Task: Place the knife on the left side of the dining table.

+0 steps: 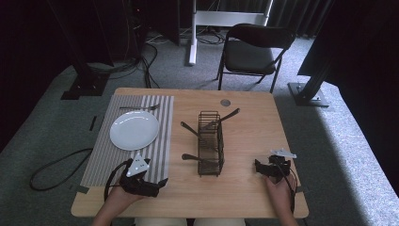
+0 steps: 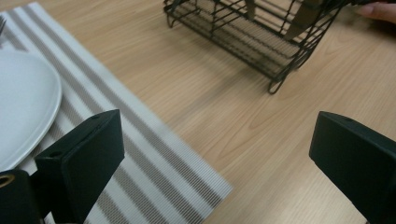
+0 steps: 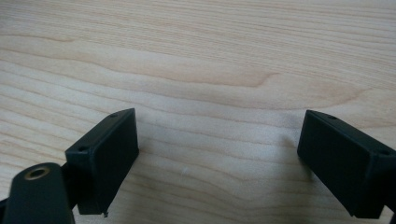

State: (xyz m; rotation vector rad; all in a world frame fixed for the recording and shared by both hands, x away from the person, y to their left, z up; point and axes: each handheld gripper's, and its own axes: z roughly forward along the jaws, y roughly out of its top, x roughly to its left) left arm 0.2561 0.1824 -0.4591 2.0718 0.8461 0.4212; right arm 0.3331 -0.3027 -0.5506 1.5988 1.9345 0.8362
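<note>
Left gripper (image 1: 160, 183): jaws spread wide, holding nothing, resting at the near corner of the striped placemat (image 1: 129, 139), aimed toward the rack
Right gripper (image 1: 258, 166): jaws likewise apart and empty, low over bare wood near the front right of the table (image 1: 244, 197)
Wire cutlery rack (image 1: 210, 142): mid-table, between the two grippers, several dark-handled utensils (image 1: 192, 157) poking out at its left and top
Place setting: white plate (image 1: 134, 130) on the placemat, a fork (image 1: 139, 108) lying just beyond it
Likely step: reach for a utensil in the rack (a judgement)
Approach: go for a free-standing handle, close squarely across it
Lift: draw out along the handle's line, clear of the wires
Risk: rack dragged or tipped if a utensil snags
</note>
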